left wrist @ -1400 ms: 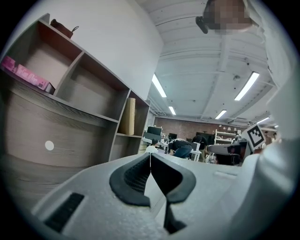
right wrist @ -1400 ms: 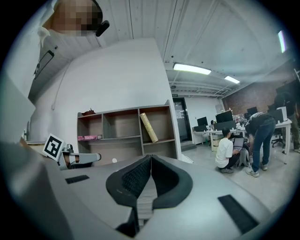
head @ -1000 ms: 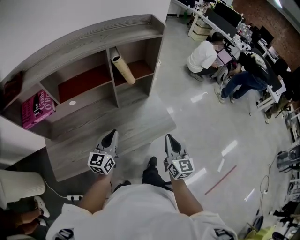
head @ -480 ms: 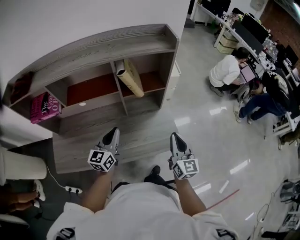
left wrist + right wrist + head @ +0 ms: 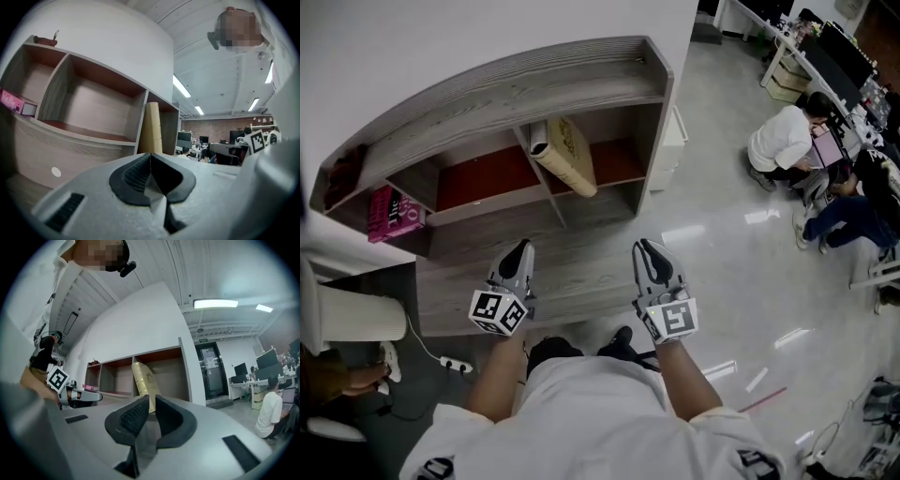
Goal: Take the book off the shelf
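Observation:
A tan book leans tilted against the divider in the right compartment of the grey wooden shelf. It shows as a tall tan slab in the left gripper view and as a yellow cover in the right gripper view. A pink book lies in the far left compartment. My left gripper and right gripper hover side by side over the shelf's low front ledge, short of the compartments. Both are shut and hold nothing. Each points level at the shelf.
People sit at desks on the right across a glossy floor. A white round stool and a power strip lie at the left. A dark object rests on the shelf top. A white wall stands behind the shelf.
Both grippers have moved forward toward the shelf and a little up. The shelf has shifted right and nearer in the head view. Jaws stayed shut.

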`<state>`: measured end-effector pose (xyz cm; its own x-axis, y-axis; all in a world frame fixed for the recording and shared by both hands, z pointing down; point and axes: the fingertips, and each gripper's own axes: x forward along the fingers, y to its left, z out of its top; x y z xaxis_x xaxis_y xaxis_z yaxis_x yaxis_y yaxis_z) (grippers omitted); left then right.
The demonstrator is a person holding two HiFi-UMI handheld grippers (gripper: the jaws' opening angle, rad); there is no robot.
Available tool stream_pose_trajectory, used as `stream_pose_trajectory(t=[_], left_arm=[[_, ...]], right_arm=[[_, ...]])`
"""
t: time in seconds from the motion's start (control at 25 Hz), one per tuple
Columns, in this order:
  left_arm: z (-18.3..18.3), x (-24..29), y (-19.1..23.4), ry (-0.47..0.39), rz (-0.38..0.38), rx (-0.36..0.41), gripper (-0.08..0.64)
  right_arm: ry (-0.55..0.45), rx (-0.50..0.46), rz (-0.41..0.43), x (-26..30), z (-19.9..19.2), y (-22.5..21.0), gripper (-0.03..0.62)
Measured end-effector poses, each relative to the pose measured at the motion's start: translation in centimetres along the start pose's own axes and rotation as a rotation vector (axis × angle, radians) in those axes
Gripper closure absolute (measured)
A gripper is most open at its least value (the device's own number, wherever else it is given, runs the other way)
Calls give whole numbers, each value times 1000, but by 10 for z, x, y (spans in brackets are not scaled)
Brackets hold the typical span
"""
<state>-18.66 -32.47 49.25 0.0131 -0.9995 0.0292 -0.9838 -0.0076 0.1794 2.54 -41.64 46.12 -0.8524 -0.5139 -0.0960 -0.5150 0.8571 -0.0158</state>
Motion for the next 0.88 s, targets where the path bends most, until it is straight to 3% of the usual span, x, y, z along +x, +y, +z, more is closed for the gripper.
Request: stream_pose_trajectory(t=[0.24,0.64,0.88], left_arm=[[-13,24,30,18,-55,-34,543],[-15,51,56,56,-228,-61,543],[-28,50,66,89,-280,-104,543]], right_arm=[[-9,-27,6,53,7,15,566],[44,-103,-30,130,16,46,409],[115,-186,-38,171,8,62,350]])
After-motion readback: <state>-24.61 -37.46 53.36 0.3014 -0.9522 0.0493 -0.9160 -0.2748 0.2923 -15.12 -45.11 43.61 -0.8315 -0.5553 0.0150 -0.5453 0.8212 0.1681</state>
